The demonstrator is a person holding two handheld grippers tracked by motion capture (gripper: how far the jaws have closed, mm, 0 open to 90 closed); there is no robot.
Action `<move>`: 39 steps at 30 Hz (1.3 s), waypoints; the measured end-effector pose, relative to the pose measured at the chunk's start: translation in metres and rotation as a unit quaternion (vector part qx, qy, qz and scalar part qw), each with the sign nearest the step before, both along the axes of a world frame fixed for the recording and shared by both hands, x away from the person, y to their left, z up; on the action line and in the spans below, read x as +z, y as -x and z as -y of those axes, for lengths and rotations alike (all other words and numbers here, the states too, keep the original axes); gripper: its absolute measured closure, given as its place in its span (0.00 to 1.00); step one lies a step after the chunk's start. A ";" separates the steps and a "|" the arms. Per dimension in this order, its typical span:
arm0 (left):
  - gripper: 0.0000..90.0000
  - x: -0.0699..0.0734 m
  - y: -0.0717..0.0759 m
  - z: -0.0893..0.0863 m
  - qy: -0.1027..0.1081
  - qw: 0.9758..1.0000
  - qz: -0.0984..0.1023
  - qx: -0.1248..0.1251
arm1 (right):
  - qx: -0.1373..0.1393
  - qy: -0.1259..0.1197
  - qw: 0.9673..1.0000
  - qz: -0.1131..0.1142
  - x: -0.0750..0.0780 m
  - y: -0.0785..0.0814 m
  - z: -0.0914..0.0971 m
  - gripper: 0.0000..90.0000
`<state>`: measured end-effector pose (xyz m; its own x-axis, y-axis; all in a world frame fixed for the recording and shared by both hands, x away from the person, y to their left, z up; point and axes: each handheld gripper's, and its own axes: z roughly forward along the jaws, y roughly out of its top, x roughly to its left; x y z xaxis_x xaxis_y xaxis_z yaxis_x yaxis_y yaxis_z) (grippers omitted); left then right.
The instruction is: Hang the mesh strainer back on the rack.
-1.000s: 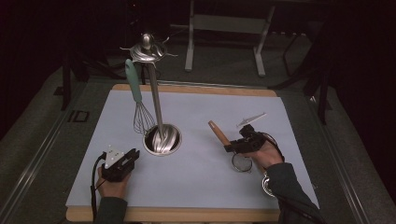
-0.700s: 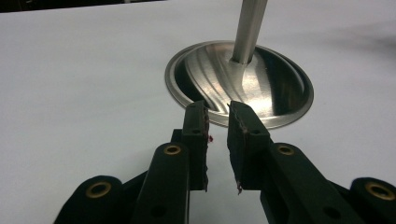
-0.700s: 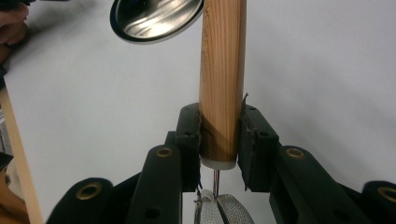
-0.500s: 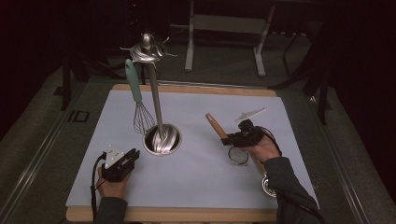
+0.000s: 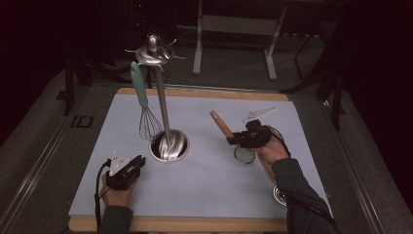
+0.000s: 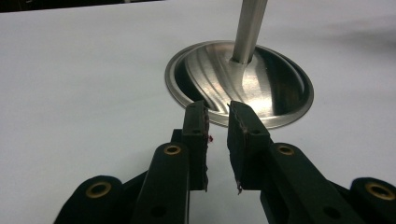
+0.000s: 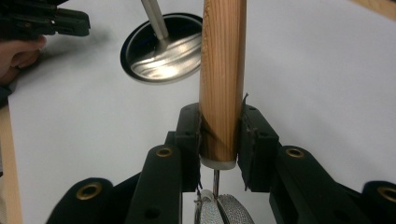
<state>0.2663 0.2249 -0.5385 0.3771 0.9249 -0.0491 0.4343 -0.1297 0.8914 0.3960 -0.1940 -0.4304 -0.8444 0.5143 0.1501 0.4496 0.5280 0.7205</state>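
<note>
Left tool low at the near left, held in the left hand, forearm coming in from the bottom edge. Its 2 jaws stand slightly apart with nothing between them, pointing forward and to the right. Right tool raised at the right, gripped by the right hand, sleeve running down to the bottom right. Its 2 jaws are clamped on something, pointing left.

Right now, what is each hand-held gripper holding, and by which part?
The right hand-held gripper clamps the small mesh strainer by the lower end of its wooden handle, near the mesh. The left hand-held gripper holds nothing; its jaws stand slightly apart.
</note>
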 end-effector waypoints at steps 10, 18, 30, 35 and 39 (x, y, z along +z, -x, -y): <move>0.86 0.000 0.000 0.000 0.001 1.000 0.001 -0.001 | 0.010 -0.022 0.999 0.021 0.014 -0.003 -0.009 0.80; 0.86 0.000 0.000 -0.001 0.000 1.000 0.001 -0.001 | 0.017 -0.037 0.999 0.032 0.026 -0.005 -0.014 0.80; 0.86 0.000 0.000 -0.001 0.001 1.000 0.002 0.000 | 0.042 -0.061 0.996 0.056 0.054 -0.002 -0.028 0.80; 0.86 0.000 0.000 -0.001 0.001 1.000 0.002 0.000 | 0.051 -0.067 0.994 0.064 0.064 -0.002 -0.032 0.80; 0.86 0.000 0.001 0.000 0.001 1.000 0.003 0.000 | 0.059 -0.075 0.993 0.068 0.070 -0.002 -0.035 0.80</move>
<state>0.2657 0.2254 -0.5385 0.3777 0.9246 -0.0497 0.4293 -0.1273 0.8941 0.3977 -0.1586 -0.3605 -0.9152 0.3907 0.0986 0.2846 0.4536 0.8445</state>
